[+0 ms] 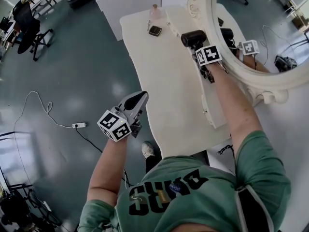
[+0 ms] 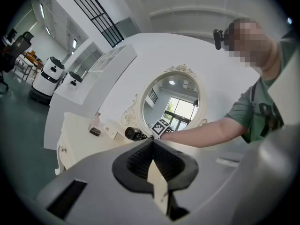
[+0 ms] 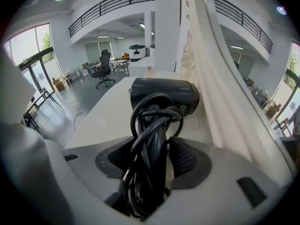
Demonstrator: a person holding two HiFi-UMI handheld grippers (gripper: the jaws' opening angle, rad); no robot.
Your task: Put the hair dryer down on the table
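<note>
The black hair dryer lies at the far side of the cream dressing table, close to the mirror frame. In the right gripper view its barrel points across the tabletop. Its cord is wound round the handle, and the handle runs back between the jaws. My right gripper is round that handle, with a thin gap showing at the right pad, so it stands open. My left gripper hangs off the table's near-left edge over the floor, shut and empty.
An oval white mirror stands along the table's right side, its carved frame just right of the dryer. A small dark box and a pink bottle sit at the far end. On the floor are an office chair and a power strip.
</note>
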